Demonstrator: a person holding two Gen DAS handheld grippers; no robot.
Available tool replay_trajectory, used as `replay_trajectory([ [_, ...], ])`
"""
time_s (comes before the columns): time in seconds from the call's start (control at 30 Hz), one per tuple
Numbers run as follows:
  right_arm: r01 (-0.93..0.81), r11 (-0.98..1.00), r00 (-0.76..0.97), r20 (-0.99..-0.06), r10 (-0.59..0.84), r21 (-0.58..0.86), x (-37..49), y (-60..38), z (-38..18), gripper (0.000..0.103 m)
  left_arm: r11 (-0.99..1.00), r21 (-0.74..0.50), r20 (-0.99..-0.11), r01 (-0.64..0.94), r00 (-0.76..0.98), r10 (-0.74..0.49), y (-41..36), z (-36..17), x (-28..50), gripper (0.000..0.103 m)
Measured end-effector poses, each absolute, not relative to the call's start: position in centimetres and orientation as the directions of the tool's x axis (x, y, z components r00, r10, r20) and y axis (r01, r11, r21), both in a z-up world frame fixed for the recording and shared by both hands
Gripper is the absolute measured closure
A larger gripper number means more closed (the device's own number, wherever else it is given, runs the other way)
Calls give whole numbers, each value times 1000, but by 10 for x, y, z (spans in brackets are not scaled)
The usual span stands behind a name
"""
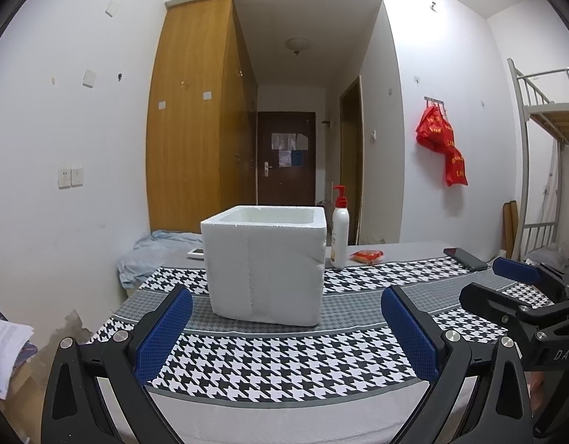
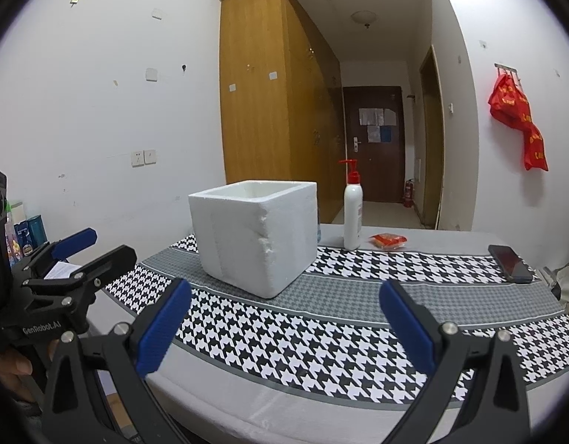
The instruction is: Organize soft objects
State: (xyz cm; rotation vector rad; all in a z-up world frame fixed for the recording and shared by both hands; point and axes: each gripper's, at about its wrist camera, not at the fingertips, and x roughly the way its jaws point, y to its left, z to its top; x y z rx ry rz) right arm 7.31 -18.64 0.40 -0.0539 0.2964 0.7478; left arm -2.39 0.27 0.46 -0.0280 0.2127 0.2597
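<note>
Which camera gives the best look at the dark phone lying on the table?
The right wrist view: the phone lies whole and unblocked near the table's right edge. In the left wrist view the phone appears smaller, its near end next to the other hand-held gripper's blue finger.

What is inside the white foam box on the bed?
Only the upper inner walls of the foam box show, white and bare. Its floor and any contents are hidden behind the near wall in both views.

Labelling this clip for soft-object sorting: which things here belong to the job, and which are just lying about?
Job: foam box, red packet, left gripper, right gripper, both open.
Lying about: pump bottle, phone, red bags.
</note>
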Motion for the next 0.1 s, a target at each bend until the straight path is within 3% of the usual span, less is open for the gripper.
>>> replay_trajectory([
  [0.1, -674, 736, 696, -284, 660, 58, 75, -186, 4, 0, 967, -4, -212, -256, 945, 249, 3, 4, -24, 1],
])
